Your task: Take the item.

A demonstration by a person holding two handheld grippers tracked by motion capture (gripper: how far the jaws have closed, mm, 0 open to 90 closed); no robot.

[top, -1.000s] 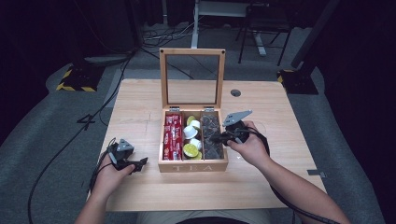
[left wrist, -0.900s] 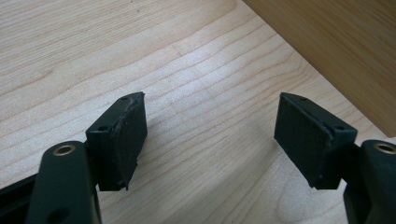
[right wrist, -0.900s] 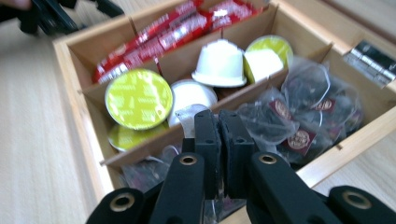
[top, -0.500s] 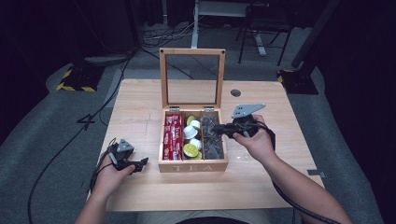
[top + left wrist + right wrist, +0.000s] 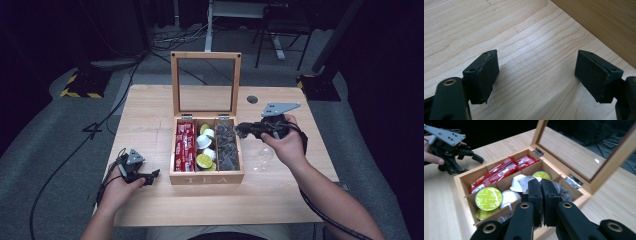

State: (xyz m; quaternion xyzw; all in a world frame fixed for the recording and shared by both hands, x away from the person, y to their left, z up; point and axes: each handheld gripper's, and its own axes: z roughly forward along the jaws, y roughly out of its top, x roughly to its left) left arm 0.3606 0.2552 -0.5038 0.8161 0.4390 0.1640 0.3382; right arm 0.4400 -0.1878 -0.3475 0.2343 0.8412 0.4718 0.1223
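A wooden tea box (image 5: 206, 178) stands mid-table with its glass lid (image 5: 205, 56) upright. Red packets (image 5: 185, 145) fill its left compartment, lime and white capsules (image 5: 203, 160) the middle one, and dark bags (image 5: 227, 147) the right one. My right gripper (image 5: 239, 129) hovers over the box's right rear part, shut, with nothing seen between its pads (image 5: 541, 183). On the table left of the box's front corner rests my left gripper (image 5: 152, 175). Its jaws have just been opening, and bare wood shows between them (image 5: 536, 75).
Bare tabletop (image 5: 150, 115) lies left of the box and more to its right. A round cable hole (image 5: 252, 99) sits behind the right hand. Cables (image 5: 65, 165) trail over the grey floor at left. The box wall (image 5: 604, 22) stands just beyond my left jaws.
My right gripper has risen and drawn back toward the right, from low in the box's right compartment to above its rim. The left hand has stayed in place.
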